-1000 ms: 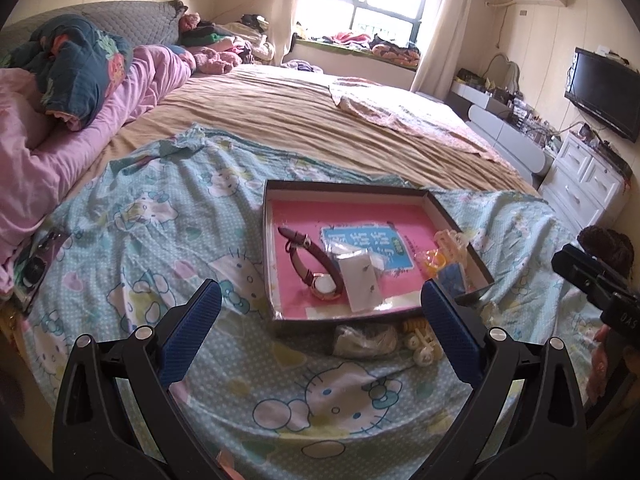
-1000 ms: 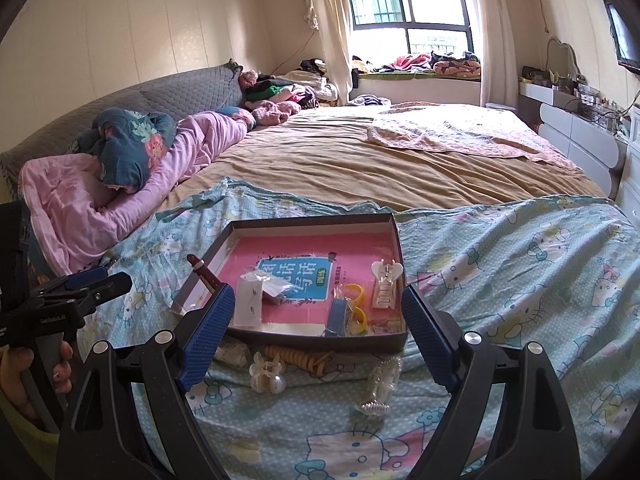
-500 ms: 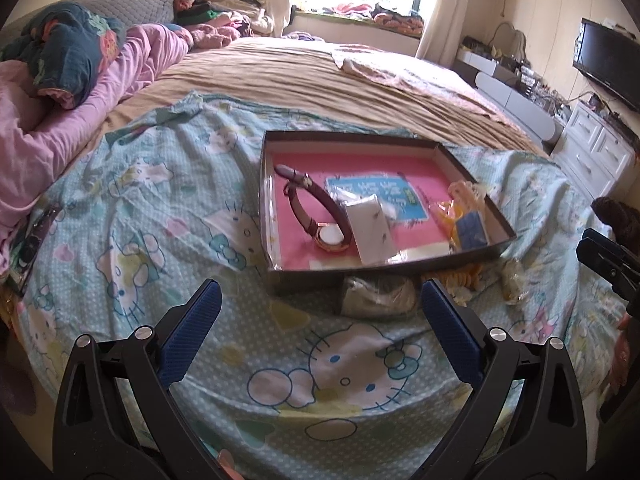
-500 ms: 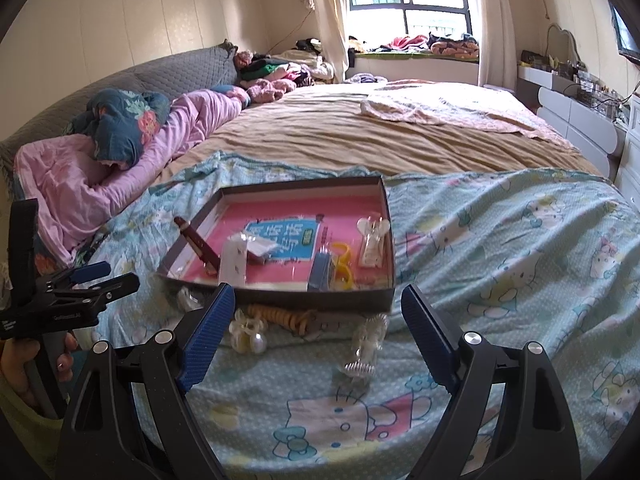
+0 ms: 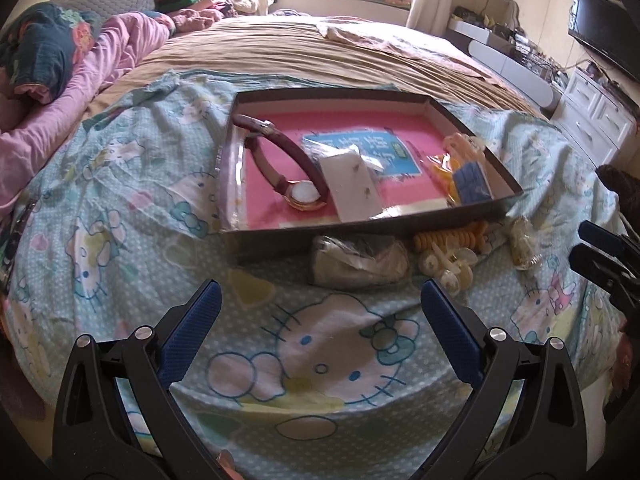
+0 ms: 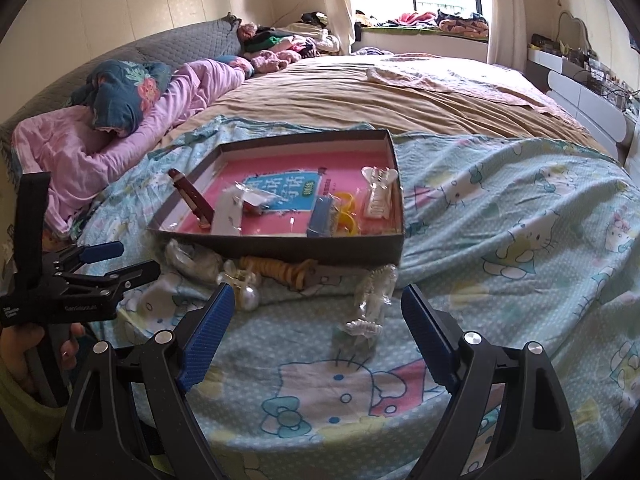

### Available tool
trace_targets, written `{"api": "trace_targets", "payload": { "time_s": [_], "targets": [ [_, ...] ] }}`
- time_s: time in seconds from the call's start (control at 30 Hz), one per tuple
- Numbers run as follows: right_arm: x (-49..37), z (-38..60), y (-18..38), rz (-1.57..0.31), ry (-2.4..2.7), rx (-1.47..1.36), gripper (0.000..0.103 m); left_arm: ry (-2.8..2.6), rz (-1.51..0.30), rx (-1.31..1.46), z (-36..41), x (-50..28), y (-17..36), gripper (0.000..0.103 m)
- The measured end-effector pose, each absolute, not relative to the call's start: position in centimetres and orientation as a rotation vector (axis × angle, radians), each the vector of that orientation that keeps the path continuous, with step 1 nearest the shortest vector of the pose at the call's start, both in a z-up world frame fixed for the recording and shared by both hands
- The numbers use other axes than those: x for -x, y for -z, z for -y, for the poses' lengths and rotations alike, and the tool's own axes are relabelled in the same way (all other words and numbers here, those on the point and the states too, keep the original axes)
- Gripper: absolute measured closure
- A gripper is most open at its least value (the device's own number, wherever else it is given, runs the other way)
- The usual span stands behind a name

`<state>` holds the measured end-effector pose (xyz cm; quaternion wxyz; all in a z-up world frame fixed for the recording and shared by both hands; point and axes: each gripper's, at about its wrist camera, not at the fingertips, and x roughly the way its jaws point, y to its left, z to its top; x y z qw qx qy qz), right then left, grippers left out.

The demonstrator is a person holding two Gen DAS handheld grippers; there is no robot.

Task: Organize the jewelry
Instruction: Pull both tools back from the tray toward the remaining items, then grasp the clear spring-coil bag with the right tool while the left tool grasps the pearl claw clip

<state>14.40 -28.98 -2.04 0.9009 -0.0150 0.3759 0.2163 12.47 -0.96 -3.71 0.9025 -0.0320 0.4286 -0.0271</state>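
Both tongs, left (image 5: 320, 320) and right (image 6: 316, 320), spread wide and empty over bed (image 6: 500, 240), lined up on loose pieces outside tray (image 5: 360, 226): bagged jewelry (image 5: 358, 262), clear hair clip (image 6: 370, 306).

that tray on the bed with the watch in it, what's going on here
A person holds a two-finger gripper in each hand, sorting jewelry into the shallow tray on the cartoon-print bedsheet. The watch, a white earring card and some hair clips already lie inside. A plastic packet, an orange coil, a pearl clip and a clear clip lie on the sheet in front of the tray. The left gripper and right gripper are open, holding nothing.
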Motion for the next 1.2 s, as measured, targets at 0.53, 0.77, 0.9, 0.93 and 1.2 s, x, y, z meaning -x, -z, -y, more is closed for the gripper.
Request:
{"api": "trace_targets", "payload": {
  "time_s": [0.53, 0.77, 0.9, 0.93, 1.2],
  "targets": [
    [-17.6, 30.9, 6.3, -0.868, -0.394, 0.008, 0.034, 0.192, -0.901, 0.037, 6.6, -12.5, 5.1, 0.024],
    [-19.0, 31.4, 7.4, -0.892, -0.407, -0.018, 0.049, 0.212, -0.928, 0.078, 7.7, -13.3, 6.1, 0.049],
    [-20.0, 31.4, 8.0, -0.907, -0.426, -0.04, 0.055, 0.231, -0.946, 0.112, 8.0, -13.8, 6.5, 0.051],
    [-20.2, 31.4, 8.1, -0.91, -0.428, -0.045, 0.056, 0.233, -0.95, 0.115, 8.2, -13.9, 6.5, 0.051],
    [-20.9, 32.0, 8.5, -0.909, -0.468, -0.094, 0.075, 0.231, -0.965, 0.135, 9.0, -15.2, 7.2, 0.051]
  ]
}}
